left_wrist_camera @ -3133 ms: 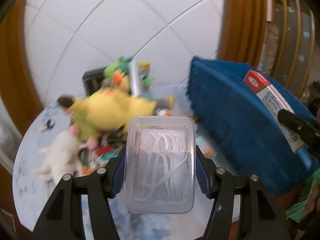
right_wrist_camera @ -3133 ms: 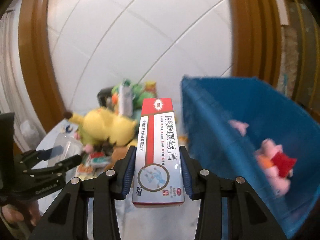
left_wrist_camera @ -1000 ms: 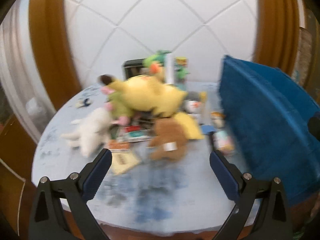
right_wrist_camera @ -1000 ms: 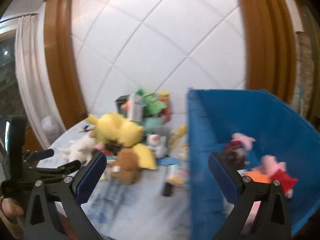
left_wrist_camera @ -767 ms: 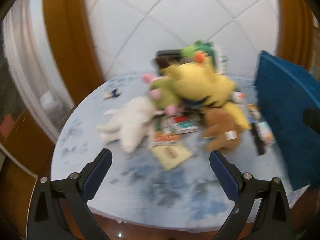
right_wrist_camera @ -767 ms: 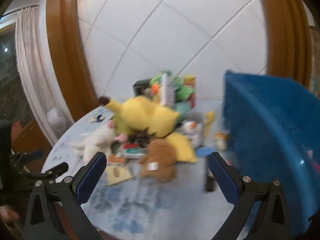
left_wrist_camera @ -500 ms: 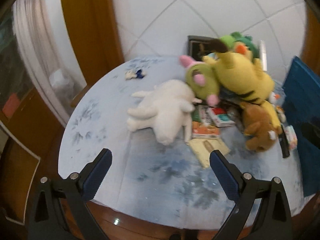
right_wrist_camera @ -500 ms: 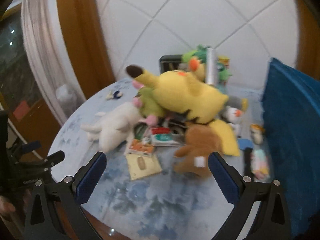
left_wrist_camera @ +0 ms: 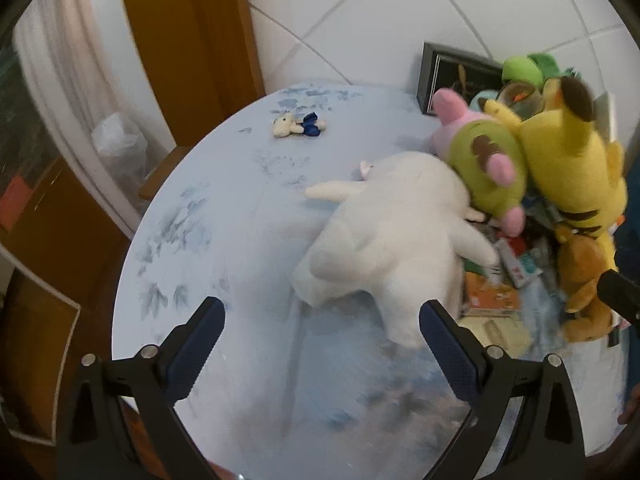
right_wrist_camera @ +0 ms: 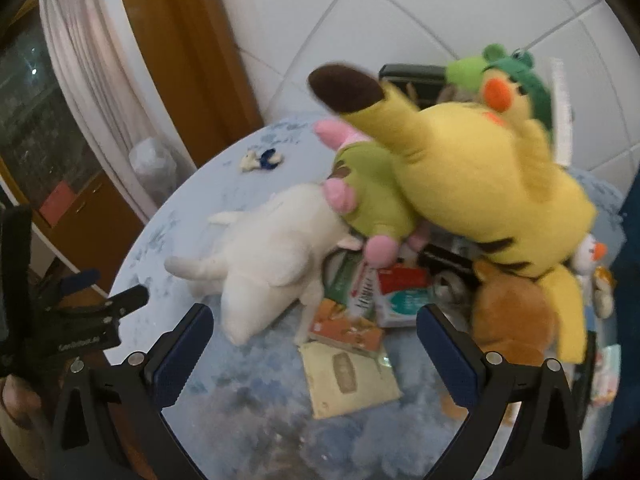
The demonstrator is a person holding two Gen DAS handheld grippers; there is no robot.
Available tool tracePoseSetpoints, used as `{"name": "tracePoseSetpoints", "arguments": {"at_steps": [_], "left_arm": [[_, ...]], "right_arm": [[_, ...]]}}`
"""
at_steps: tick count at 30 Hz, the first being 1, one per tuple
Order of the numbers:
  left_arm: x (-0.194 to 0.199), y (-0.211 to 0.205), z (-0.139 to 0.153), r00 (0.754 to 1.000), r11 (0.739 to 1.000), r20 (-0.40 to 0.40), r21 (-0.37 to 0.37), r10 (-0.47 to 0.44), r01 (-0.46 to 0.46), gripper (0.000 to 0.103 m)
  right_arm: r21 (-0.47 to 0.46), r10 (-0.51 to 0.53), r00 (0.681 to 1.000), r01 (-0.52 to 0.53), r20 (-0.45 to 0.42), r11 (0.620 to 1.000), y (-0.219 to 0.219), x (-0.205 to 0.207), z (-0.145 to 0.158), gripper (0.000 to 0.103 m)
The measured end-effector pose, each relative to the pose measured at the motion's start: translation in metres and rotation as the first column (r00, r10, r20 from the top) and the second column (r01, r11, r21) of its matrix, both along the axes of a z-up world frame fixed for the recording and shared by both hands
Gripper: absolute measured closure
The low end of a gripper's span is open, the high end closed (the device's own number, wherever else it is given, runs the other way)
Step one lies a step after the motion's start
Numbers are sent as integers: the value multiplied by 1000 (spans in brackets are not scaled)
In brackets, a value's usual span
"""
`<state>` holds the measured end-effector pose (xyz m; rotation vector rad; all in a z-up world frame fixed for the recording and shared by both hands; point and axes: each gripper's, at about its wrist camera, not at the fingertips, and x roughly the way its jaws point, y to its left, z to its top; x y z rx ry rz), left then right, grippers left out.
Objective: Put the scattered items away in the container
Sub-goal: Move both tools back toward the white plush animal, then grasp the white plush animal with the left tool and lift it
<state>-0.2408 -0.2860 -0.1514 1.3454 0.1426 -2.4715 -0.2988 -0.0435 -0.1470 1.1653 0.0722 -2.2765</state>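
Observation:
My left gripper (left_wrist_camera: pixel 320 342) is open and empty, held just short of a white plush (left_wrist_camera: pixel 384 240) lying on the round table (left_wrist_camera: pixel 224 240). My right gripper (right_wrist_camera: pixel 314 344) is open and empty too, above a tan packet (right_wrist_camera: pixel 348 376) and an orange box (right_wrist_camera: pixel 346 330). The white plush (right_wrist_camera: pixel 272 256) lies at its left. A green and pink plush (right_wrist_camera: pixel 372 196), a big yellow plush (right_wrist_camera: pixel 480 184) and a brown plush (right_wrist_camera: pixel 512 316) are heaped behind. The left gripper (right_wrist_camera: pixel 80 300) shows at the right wrist view's left edge. Only a dark blue sliver of the container (right_wrist_camera: pixel 628 272) shows at the right.
A small blue-and-cream toy (left_wrist_camera: pixel 298 126) lies alone at the table's far left. A black picture frame (left_wrist_camera: pixel 456 76) leans on the tiled wall. Small boxes and packets (right_wrist_camera: pixel 400 296) lie under the plush pile. The table's edge curves close on the left, with wooden furniture (left_wrist_camera: pixel 44 264) beyond.
Both grippers let go of the floss box and the ointment box, opened, and swung left away from the blue container toward the plush pile, coming closer to the white plush.

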Motion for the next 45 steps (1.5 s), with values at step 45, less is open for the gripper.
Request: {"name": "tracePoseSetpoints", "arguments": {"at_steps": [45], "left_arm": [[-130,-73,-100,873,834,107,371,-475,408,0]], "right_arm": [[-113,-181,876,256,447,960,-78,-108,-145,5]]}}
